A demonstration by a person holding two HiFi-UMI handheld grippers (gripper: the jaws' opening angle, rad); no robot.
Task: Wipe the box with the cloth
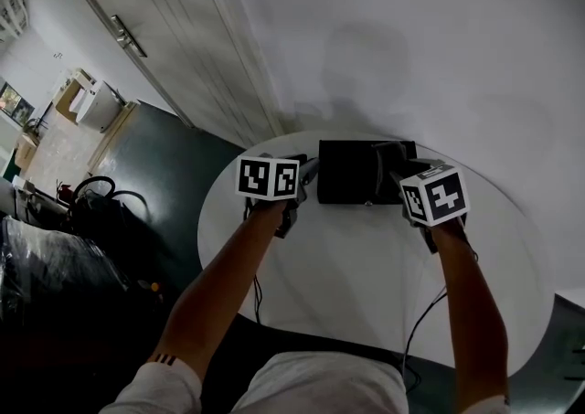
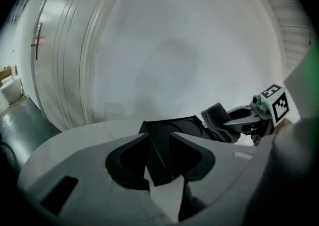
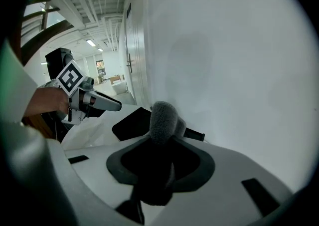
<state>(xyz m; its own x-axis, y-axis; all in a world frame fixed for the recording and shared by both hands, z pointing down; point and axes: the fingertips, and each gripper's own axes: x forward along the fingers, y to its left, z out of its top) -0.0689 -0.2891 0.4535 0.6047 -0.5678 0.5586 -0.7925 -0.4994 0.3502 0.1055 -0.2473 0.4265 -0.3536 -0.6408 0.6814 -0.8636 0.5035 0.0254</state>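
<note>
**Cloth clamped at the box's right end; left jaws apart at its left corner**

A black box (image 1: 347, 172) is seen lying flat at 12 o'clock on the round white worktop (image 1: 366, 266), close to the wall. It is viewed from outside only, so whether anything is kept in it cannot be told.

The left gripper (image 1: 306, 175) is held at 9 o'clock of the box. In the left gripper view its jaws are seen apart, with the near corner of the box (image 2: 174, 127) lying in the gap between them and bare worktop showing through below. The pads are not seen pressing on the box.

The right gripper (image 1: 399, 170) is held at 3 o'clock of the box. Its jaws are clamped on a grey fleecy cloth (image 3: 162, 117), which is bunched up and stands out beyond the tips. The cloth (image 1: 388, 154) is seen over the right end of the box; whether it touches the lid cannot be made out.

A cable (image 1: 420, 321) is trailed across the worktop at 5 o'clock. A dark bag (image 1: 101, 207) is seen on the floor at 9 o'clock, and a door handle (image 1: 128, 36) at 11 o'clock.
</note>
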